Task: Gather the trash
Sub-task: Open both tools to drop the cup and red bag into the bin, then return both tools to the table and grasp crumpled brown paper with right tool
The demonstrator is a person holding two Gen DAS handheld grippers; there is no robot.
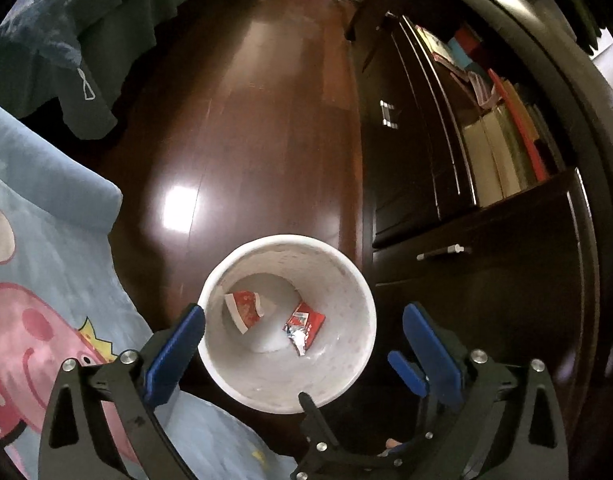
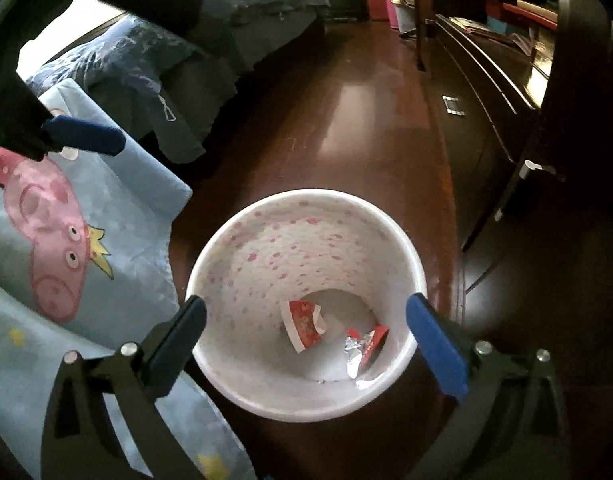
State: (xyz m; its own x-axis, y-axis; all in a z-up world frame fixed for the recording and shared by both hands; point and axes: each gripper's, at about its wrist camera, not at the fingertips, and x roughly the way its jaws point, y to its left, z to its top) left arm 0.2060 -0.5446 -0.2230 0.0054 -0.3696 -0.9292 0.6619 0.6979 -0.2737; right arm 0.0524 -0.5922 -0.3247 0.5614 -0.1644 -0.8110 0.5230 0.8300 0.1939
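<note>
I hold both grippers — left (image 1: 302,324) and right (image 2: 306,320) — wide open, empty, over the bin (image 2: 416,276), where cup (image 2: 304,322) and probably a wrapper (image 2: 364,350) lie.

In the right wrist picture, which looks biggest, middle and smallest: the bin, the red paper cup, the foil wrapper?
1. Bin, clearly largest.
2. Red paper cup and foil wrapper look about alike; both crumpled, so unranked.

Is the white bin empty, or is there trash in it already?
Not empty. The white bin stands upright with a red-and-white paper piece and a crumpled foil wrapper lying on its bottom; the rest is bare.
</note>
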